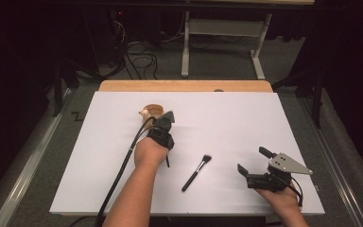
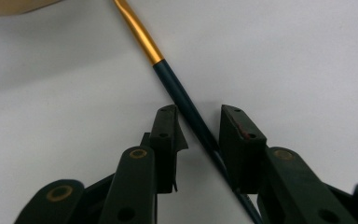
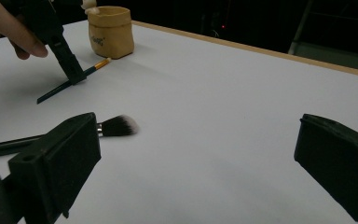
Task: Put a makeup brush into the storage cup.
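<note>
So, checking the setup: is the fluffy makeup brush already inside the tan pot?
No, the makeup brush lies flat on the table, apart from the pot.

1. White board covers the table; wooden table edge shows along the far side.
2. Makeup brush lies flat on the board near the front, black handle, dark bristles with pale tips, bristle end pointing toward the far right. Same brush shows low at left in the right gripper view.
3. Tan pouch-like cup stands upright on the board toward the far left, print on its side too small to read; in the high view.
4. Grey carpet floor behind the table, loose black cables, white table legs.
</note>
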A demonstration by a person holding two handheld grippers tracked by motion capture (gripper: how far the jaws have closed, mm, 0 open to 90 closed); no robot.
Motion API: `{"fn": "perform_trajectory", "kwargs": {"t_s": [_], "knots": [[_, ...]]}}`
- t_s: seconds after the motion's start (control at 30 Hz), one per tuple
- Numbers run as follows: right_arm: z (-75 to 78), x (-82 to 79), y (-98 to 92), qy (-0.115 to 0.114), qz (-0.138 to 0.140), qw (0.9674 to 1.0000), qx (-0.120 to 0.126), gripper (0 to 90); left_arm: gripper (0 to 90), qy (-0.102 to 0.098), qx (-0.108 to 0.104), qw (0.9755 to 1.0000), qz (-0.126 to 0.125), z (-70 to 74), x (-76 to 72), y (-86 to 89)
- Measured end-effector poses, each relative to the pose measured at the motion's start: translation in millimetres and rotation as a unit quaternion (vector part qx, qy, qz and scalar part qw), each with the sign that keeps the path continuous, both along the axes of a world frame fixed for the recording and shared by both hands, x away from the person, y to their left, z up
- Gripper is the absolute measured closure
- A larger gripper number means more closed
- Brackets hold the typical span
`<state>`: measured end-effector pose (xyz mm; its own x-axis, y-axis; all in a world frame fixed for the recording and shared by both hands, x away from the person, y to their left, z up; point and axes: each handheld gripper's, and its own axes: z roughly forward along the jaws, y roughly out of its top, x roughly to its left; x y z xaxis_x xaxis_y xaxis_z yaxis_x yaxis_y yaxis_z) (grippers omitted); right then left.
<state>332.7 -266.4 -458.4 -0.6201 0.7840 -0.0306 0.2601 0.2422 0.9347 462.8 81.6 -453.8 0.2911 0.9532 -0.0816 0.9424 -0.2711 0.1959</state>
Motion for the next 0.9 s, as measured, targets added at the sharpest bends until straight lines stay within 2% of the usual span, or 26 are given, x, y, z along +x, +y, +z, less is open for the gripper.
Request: {"fn": "perform_trajectory", "kwargs": {"t_s": [0.33,0.67,0.9], "knots": [[0.1,0.0,0.2,-0.002,0.001,1.0000,-0.001,0.9,74.9,0.004,0.005,0.9999,-0.015,0.0,-0.5,2.3],[0.2,0.2,0.0,-0.002,0.000,1.0000,-0.002,0.9,71.1,0.016,-0.004,0.9997,-0.016,0.5,-0.3,3.3],[0.6,-0.2,0.1,-0.004,0.001,1.0000,-0.002,0.9,76.7,0.013,0.002,0.9998,-0.016,-0.1,-0.3,4.2]]}}
